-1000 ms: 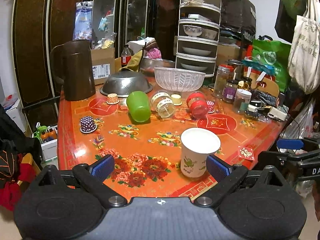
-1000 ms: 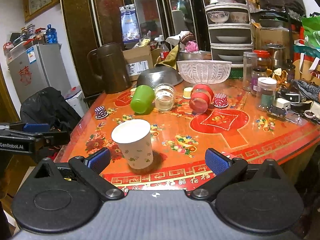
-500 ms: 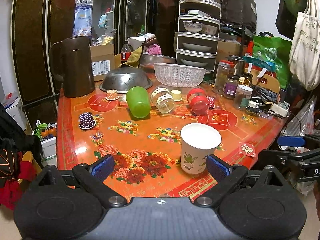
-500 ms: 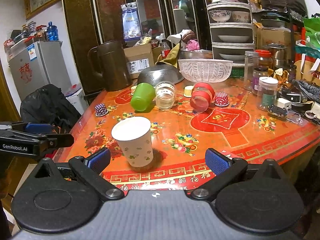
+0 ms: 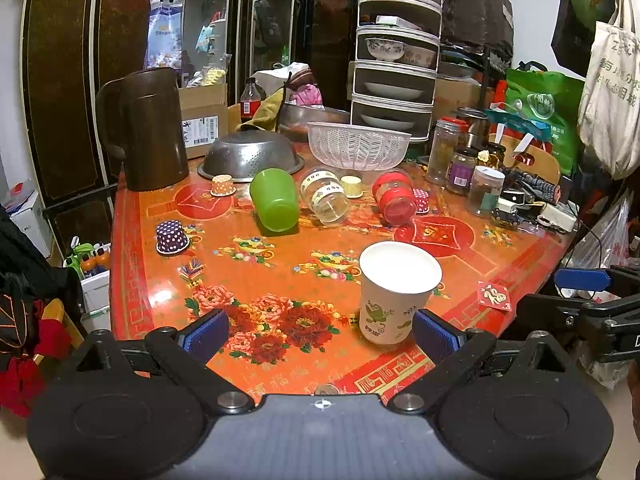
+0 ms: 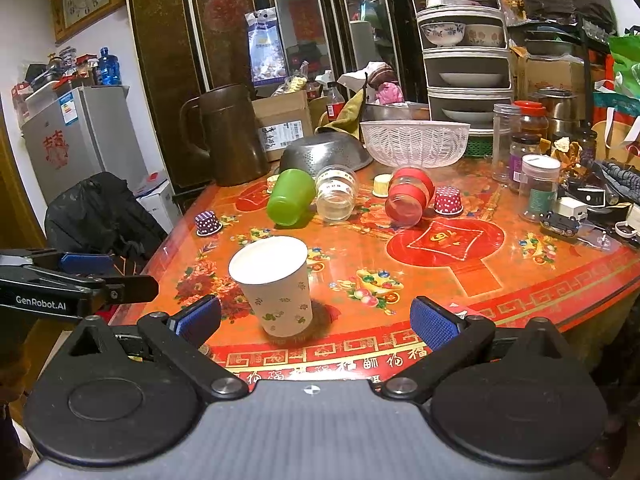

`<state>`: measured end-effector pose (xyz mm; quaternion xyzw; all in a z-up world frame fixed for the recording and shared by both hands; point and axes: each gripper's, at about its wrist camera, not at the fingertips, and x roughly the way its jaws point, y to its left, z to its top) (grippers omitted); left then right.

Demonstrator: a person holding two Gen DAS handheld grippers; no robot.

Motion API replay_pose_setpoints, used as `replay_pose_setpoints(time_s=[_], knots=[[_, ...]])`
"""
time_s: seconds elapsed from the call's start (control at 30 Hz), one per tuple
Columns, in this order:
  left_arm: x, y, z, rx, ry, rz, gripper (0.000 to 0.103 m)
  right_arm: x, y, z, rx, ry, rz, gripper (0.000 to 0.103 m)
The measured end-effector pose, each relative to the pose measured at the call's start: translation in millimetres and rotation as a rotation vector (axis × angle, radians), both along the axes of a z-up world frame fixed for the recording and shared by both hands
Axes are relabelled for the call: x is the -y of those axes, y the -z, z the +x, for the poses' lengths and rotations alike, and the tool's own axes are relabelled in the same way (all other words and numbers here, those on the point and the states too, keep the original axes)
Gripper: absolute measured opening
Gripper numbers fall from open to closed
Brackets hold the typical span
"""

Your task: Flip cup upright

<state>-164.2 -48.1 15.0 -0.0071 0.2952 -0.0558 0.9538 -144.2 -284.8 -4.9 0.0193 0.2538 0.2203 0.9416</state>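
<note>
The paper cup (image 5: 394, 294) stands upright on the counter (image 5: 248, 276); both my jaws hang released and back off its edge, job apparently done.

white floral paper cup (image 5: 394, 296) stands upright, mouth up.
</note>
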Motion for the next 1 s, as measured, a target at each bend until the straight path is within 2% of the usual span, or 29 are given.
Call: replay_pose_setpoints(time_s=[1.0], knots=[[2.0,3.6,1.3,-0.011,-0.003,0.001,0.099,0.0,1.3,-0.4,0.001,-0.003,0.007,0.102]])
